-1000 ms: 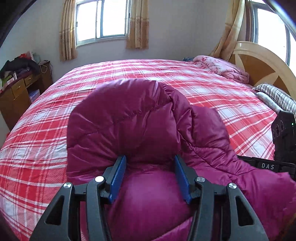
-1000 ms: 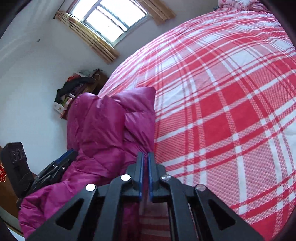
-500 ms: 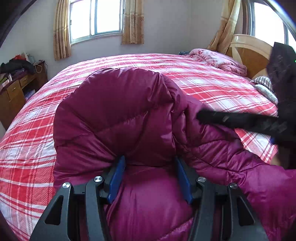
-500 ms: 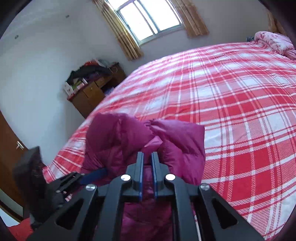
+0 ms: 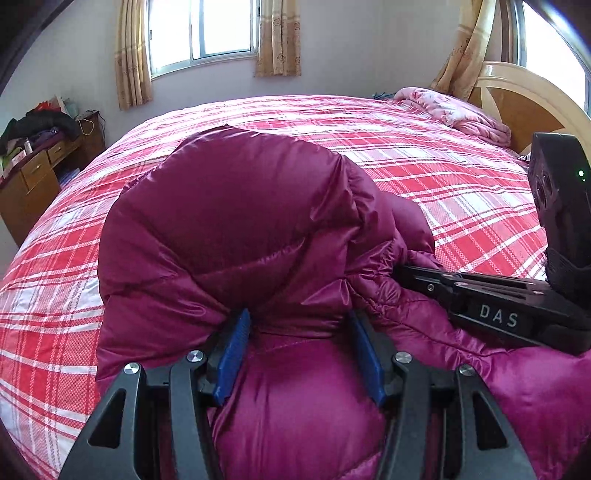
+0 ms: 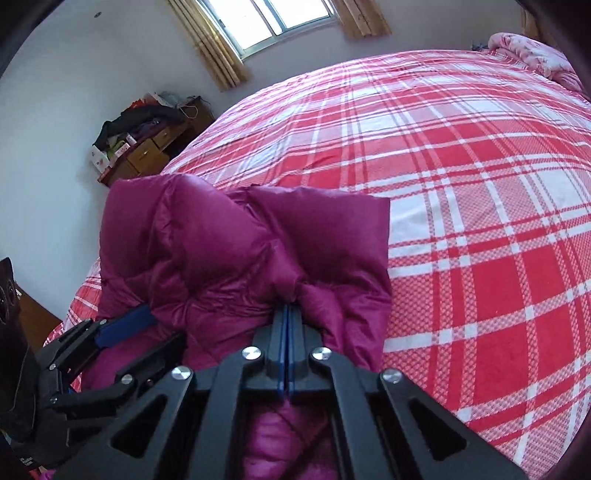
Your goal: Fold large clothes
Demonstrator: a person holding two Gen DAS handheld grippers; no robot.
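Note:
A magenta puffer jacket (image 5: 236, 229) lies bunched on the near side of a bed with a red plaid cover (image 5: 424, 166). My left gripper (image 5: 299, 321) has its jaws wide apart with jacket fabric bulging between and over the blue pads. My right gripper (image 6: 287, 314) is shut on a pinch of the jacket (image 6: 229, 251). In the left wrist view the right gripper (image 5: 406, 271) reaches in from the right into the folds. In the right wrist view the left gripper (image 6: 125, 325) shows at lower left against the jacket.
A pink blanket (image 5: 454, 110) lies at the far right by the wooden headboard (image 5: 517, 107). A cluttered wooden dresser (image 5: 33, 173) stands left of the bed. A curtained window (image 5: 203, 29) is on the far wall.
The right gripper swung around and now pinches the jacket beside the left gripper. The jacket's folded top has risen and bunched up over the left gripper's pads.

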